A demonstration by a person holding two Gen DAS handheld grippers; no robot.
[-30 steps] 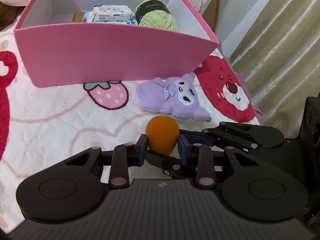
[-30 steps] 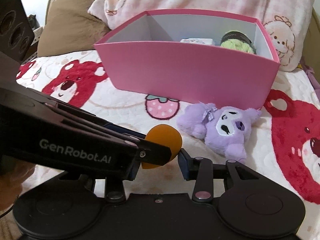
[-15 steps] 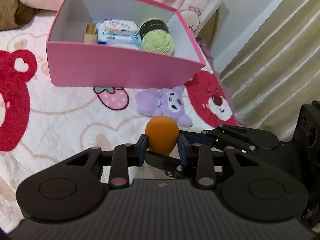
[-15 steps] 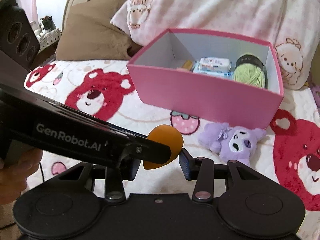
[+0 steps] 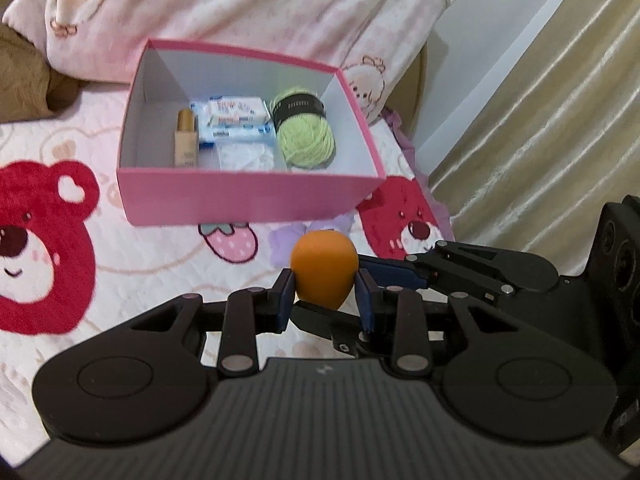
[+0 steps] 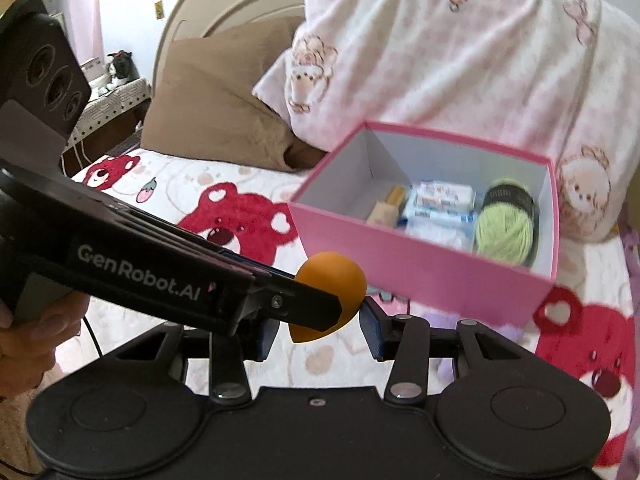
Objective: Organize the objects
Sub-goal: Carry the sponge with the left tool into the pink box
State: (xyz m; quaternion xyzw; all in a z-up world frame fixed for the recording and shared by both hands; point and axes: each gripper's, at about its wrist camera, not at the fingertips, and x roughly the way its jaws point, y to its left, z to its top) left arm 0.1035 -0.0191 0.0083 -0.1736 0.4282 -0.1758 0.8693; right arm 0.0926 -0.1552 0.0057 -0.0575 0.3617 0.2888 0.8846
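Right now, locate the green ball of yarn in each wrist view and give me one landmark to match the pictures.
Left wrist: the green ball of yarn lies above centre, in the right end of the pink box.
Right wrist: the yarn lies right of centre, again in the box's right end.
Shared landmark: the white wipes packet directly left of the yarn.

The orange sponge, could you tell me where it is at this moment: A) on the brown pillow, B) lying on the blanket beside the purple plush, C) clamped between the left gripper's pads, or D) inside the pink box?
C: the orange sponge sits between the blue pads of the left gripper, off the bedding and in front of the pink box.
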